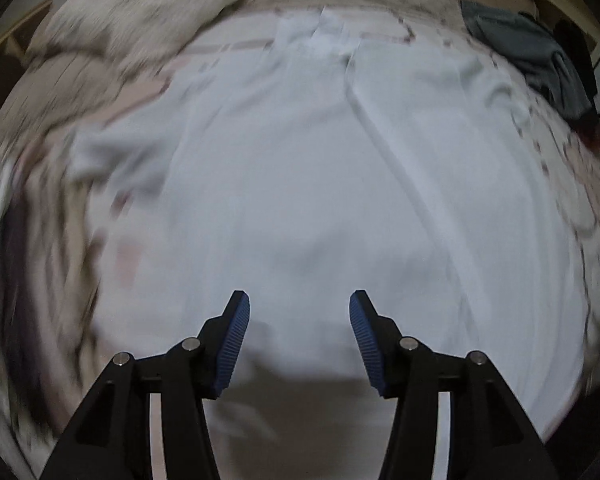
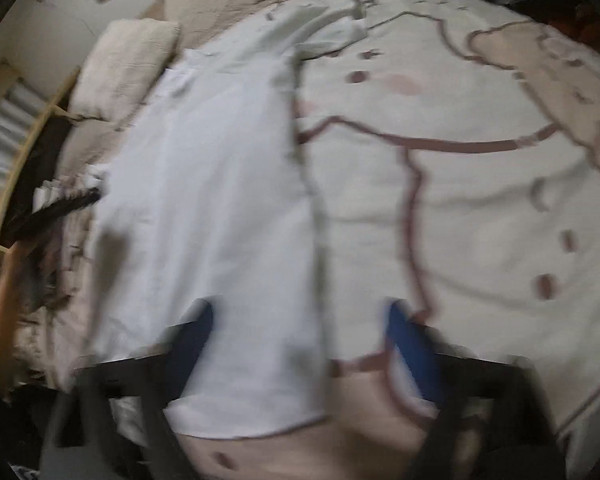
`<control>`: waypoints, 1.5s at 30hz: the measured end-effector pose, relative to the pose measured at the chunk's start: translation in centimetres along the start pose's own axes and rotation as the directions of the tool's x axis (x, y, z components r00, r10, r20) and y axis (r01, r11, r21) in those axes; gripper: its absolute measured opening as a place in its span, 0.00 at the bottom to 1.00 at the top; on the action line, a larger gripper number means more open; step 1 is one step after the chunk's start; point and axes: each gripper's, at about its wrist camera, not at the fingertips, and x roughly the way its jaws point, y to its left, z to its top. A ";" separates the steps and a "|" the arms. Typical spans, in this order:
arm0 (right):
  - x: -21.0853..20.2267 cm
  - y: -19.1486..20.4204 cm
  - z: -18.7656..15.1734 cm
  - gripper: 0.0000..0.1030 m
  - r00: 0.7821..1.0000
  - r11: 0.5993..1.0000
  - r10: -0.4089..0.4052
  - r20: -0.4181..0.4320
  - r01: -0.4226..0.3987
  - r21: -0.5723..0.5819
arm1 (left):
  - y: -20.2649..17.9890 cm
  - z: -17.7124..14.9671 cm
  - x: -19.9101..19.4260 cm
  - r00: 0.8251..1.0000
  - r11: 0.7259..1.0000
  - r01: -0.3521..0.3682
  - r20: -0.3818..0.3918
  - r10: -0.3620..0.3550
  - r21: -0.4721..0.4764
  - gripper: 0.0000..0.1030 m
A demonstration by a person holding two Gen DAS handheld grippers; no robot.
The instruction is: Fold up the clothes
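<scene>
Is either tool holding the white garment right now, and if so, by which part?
Nothing is held. The left tool hangs open over the white garment, and the right tool, though blurred, is open over its edge, pads apart.

You see soft, dim indoor light and no glare. Both views bend strongly at the dark round edges. Motion blur smears the right view everywhere; left view stays sharp only on the jaws themselves.

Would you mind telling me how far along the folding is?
Done: the white garment lies spread on the patterned bedspread, apparently with one side folded in. In hand: nothing; left gripper and right gripper hover with jaws open. Left: remaining folds, and the dark clothes beyond.
</scene>
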 end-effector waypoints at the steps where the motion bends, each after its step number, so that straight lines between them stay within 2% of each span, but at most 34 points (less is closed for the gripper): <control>1: -0.5 -1.2 0.2 0.87 1.000 0.999 -0.029 0.005 0.029 0.014 | 0.8 -2.0 -0.7 1.000 1.000 -0.005 -0.015 0.005 -0.006 0.50; 3: 0.1 -1.7 0.1 0.71 0.997 0.997 -0.061 -0.038 0.060 -0.042 | 2.2 -5.8 -2.0 0.999 1.000 -0.013 -0.039 0.012 -0.022 0.50; 4: 0.8 -1.8 -0.1 0.55 0.995 0.998 -0.051 -0.080 0.047 -0.049 | 2.9 -7.7 -2.7 0.999 0.999 -0.015 -0.050 0.013 -0.033 0.50; 5: 1.3 -2.2 -0.3 0.45 0.993 0.999 -0.027 -0.117 0.023 -0.028 | 3.5 -9.4 -3.5 0.998 0.999 -0.015 -0.059 0.012 -0.048 0.50; 7: 1.9 -2.7 -0.5 0.38 0.986 0.999 0.024 -0.164 -0.027 -0.017 | 4.4 -11.7 -4.5 0.997 0.998 -0.010 -0.072 0.005 -0.069 0.50; 10: 2.7 -2.3 -0.8 0.38 0.978 0.998 0.028 -0.205 -0.038 -0.041 | 5.8 -14.4 -4.9 0.994 0.991 0.026 -0.104 -0.040 -0.129 0.50; 13: 3.6 -2.0 -1.4 0.38 0.972 0.999 0.050 -0.229 -0.054 -0.010 | 6.3 -15.6 -4.1 0.985 0.980 0.078 -0.141 -0.104 -0.181 0.50; 17: 2.3 -0.5 -1.9 0.38 0.977 0.994 0.102 -0.189 -0.105 -0.007 | 6.0 -16.5 -2.3 0.971 0.959 0.144 -0.153 -0.185 -0.246 0.57; 20: 1.4 0.5 -1.8 0.38 0.985 0.995 0.088 -0.149 -0.093 -0.026 | 5.0 -17.1 -0.4 0.949 0.937 0.191 -0.190 -0.253 -0.292 0.55; 21: 1.3 0.5 -1.8 0.38 0.986 0.996 0.081 -0.143 -0.084 -0.016 | 4.3 -17.4 0.1 0.938 0.931 0.209 -0.208 -0.278 -0.299 0.35; 22: 1.2 0.4 -1.8 0.38 0.987 0.997 0.080 -0.136 -0.080 0.003 | 3.7 -17.6 0.3 0.928 0.929 0.229 -0.222 -0.298 -0.291 0.11; 23: 1.0 0.1 -1.9 0.38 0.988 0.997 0.080 -0.129 -0.077 0.029 | 3.0 -17.8 0.2 0.923 0.931 0.244 -0.229 -0.309 -0.273 0.08; 24: 0.9 -0.1 -2.0 0.38 0.989 0.996 0.080 -0.121 -0.074 0.054 | 2.3 -17.9 -0.4 0.929 0.942 0.239 -0.226 -0.292 -0.233 0.08; 25: 0.8 -0.5 -2.2 0.38 0.990 0.994 0.079 -0.114 -0.070 0.079 | 1.9 -17.9 -1.1 0.944 0.960 0.200 -0.225 -0.242 -0.193 0.08; 27: 0.5 -1.6 -2.7 0.38 0.991 0.987 0.080 -0.105 -0.064 0.148 | 1.4 -18.0 -2.3 0.970 0.989 0.075 -0.223 -0.101 -0.124 0.08; 28: 0.4 -2.2 -3.0 0.38 0.991 0.980 0.082 -0.105 -0.062 0.188 | 1.3 -18.0 -2.8 0.975 0.994 0.032 -0.216 -0.055 -0.109 0.08; 29: 0.4 -2.9 -3.3 0.38 0.990 0.972 0.087 -0.112 -0.059 0.229 | 1.5 -17.9 -3.3 0.977 0.991 0.031 -0.203 -0.057 -0.131 0.08; 30: 0.5 -3.6 -3.7 0.38 0.988 0.962 0.093 -0.122 -0.057 0.269 | 1.6 -17.6 -3.9 0.980 0.988 0.038 -0.189 -0.066 -0.149 0.13; 31: 0.7 -4.1 -4.1 0.38 0.986 0.951 0.101 -0.136 -0.056 0.304 | 1.5 -17.4 -4.6 0.983 0.986 0.042 -0.168 -0.069 -0.161 0.35; 33: 1.1 -5.1 -4.8 0.38 0.979 0.929 0.128 -0.161 -0.062 0.365 | 0.7 -16.7 -6.2 0.993 0.987 0.041 -0.099 -0.057 -0.158 0.64; 36: 1.4 -5.9 -5.3 0.38 0.966 0.887 0.217 -0.144 -0.133 0.443 | -2.9 -15.5 -7.9 0.997 0.994 0.077 -0.009 -0.078 -0.080 0.64; 38: 1.8 -6.4 -5.5 0.38 0.958 0.860 0.254 -0.131 -0.162 0.484 | -5.8 -14.9 -8.1 0.991 0.991 0.134 0.029 -0.134 -0.009 0.64; 40: 2.6 -6.5 -5.6 0.38 0.953 0.835 0.277 -0.123 -0.175 0.522 | -10.8 -14.5 -7.8 0.979 0.977 0.181 0.072 -0.190 0.112 0.64; 42: 3.2 -6.0 -5.2 0.38 0.947 0.830 0.299 -0.116 -0.198 0.521 | -15.4 -14.2 -7.6 0.965 0.951 0.210 0.105 -0.239 0.228 0.64; 43: 3.2 -5.6 -4.9 0.27 0.947 0.837 0.303 -0.108 -0.211 0.505 | -17.2 -14.1 -7.6 0.956 0.934 0.233 0.111 -0.270 0.270 0.64; 44: 2.9 -4.8 -4.3 0.09 0.949 0.855 0.300 -0.099 -0.221 0.470 | -19.3 -14.4 -7.4 0.947 0.915 0.253 0.115 -0.301 0.314 0.64; 45: 2.5 -4.1 -3.7 0.09 0.951 0.873 0.293 -0.094 -0.227 0.431 | -21.5 -14.8 -7.1 0.938 0.896 0.265 0.122 -0.326 0.357 0.64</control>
